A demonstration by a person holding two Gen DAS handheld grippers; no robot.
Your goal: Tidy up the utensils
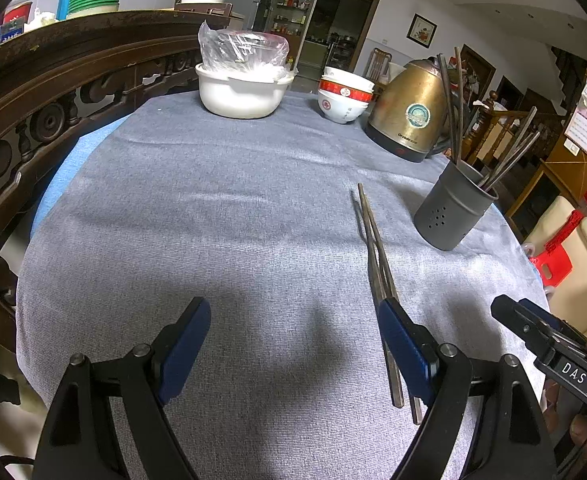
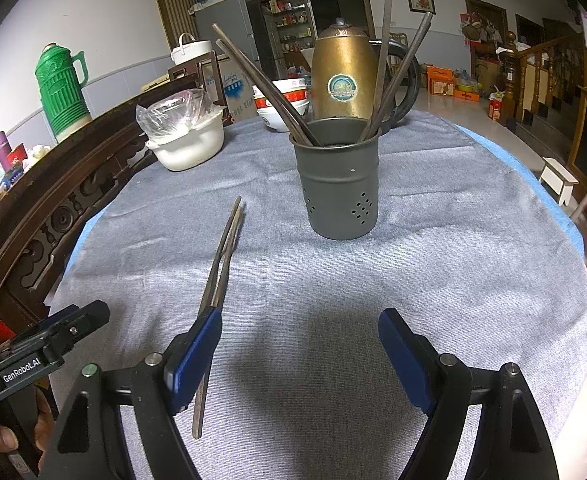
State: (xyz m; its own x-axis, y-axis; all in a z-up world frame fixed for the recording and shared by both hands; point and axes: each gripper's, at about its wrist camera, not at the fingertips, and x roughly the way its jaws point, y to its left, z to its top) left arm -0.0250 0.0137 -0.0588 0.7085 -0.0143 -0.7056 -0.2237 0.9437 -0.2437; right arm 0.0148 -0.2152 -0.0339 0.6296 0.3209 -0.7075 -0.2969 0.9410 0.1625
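Both grippers hang above the grey cloth (image 1: 213, 208) with fingers spread wide and nothing between them: the left gripper (image 1: 293, 344) and the right gripper (image 2: 299, 354). A pair of chopsticks (image 2: 223, 264) lies flat on the cloth between them, near the dark holder (image 2: 339, 184), which stands upright and holds more chopsticks (image 2: 389, 80).

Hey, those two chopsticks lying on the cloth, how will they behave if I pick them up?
The chopsticks look thin, straight and metallic, so probably stiff, light and slippery. Lying flat on the tablecloth, they offer little height to pinch. As a loose pair, one may slide or pivot away.
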